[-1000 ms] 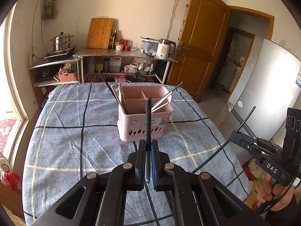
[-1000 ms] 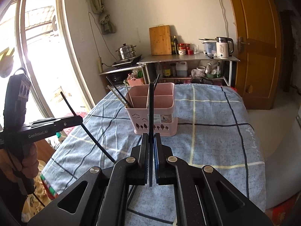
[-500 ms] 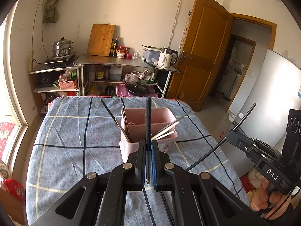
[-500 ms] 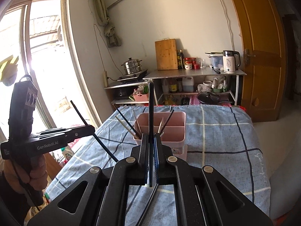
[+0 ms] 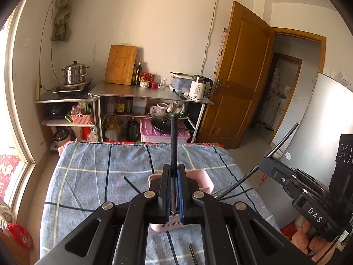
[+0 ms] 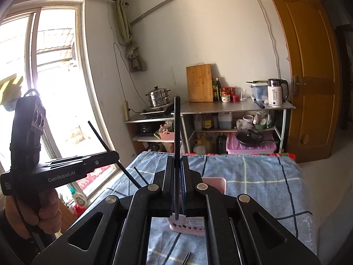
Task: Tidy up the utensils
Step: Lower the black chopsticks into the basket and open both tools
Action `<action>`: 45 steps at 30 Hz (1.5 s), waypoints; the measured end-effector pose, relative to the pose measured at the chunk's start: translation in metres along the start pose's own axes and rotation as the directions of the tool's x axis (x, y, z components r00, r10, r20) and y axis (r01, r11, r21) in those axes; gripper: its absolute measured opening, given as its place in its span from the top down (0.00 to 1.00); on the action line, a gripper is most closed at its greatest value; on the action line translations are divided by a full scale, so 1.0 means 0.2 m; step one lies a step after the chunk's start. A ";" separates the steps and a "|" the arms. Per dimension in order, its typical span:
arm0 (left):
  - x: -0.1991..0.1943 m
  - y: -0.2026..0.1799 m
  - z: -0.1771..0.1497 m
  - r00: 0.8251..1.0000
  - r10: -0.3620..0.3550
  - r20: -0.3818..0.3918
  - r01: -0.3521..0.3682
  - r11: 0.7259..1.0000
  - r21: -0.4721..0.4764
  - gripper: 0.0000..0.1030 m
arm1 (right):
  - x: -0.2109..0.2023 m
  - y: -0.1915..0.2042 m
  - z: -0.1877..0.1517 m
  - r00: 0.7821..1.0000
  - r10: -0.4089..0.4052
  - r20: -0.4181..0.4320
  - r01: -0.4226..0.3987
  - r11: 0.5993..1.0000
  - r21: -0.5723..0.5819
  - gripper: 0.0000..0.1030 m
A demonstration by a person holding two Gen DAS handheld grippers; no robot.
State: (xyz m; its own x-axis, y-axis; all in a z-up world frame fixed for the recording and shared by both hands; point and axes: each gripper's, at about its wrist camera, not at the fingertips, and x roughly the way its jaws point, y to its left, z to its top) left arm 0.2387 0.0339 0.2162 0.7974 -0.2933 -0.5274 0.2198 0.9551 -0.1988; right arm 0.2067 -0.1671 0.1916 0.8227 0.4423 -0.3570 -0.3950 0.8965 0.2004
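Both my grippers clamp black chopsticks above the pink utensil caddy.

My left gripper (image 5: 174,172) pinches one chopstick (image 5: 173,141) upright; my right gripper (image 6: 177,165) pinches another chopstick (image 6: 177,128). The caddy (image 5: 206,180) stands just below on the blue checked table (image 5: 88,176).

My table, covered by a blue checked cloth (image 5: 92,176), carries the pink utensil caddy (image 5: 204,180) at centre; one dark chopstick (image 5: 194,254) lies nearer me than the caddy.
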 end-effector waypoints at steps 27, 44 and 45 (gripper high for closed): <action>0.42 0.08 -0.19 0.991 0.022 -0.129 -0.020 1.000 0.016 0.95 | 0.38 -0.03 -0.23 0.985 -0.010 -0.171 0.007 1.000 -0.020 0.95; 0.08 0.07 -0.26 1.000 0.022 -0.016 -0.021 1.000 0.009 0.81 | 0.12 -0.06 -0.22 0.992 -0.025 -0.123 0.025 1.000 0.001 0.91; 0.05 0.06 -0.28 1.000 0.020 -0.008 -0.020 1.000 0.011 0.80 | 0.09 -0.07 -0.23 0.992 -0.027 -0.120 0.028 1.000 0.004 0.91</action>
State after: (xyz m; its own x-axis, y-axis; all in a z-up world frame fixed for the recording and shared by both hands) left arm 0.2182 0.0404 0.1619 0.7974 -0.2742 -0.5376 0.2100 0.9612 -0.1789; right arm 0.2078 -0.1703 0.1404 0.7784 0.4173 -0.4690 -0.3700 0.9085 0.1943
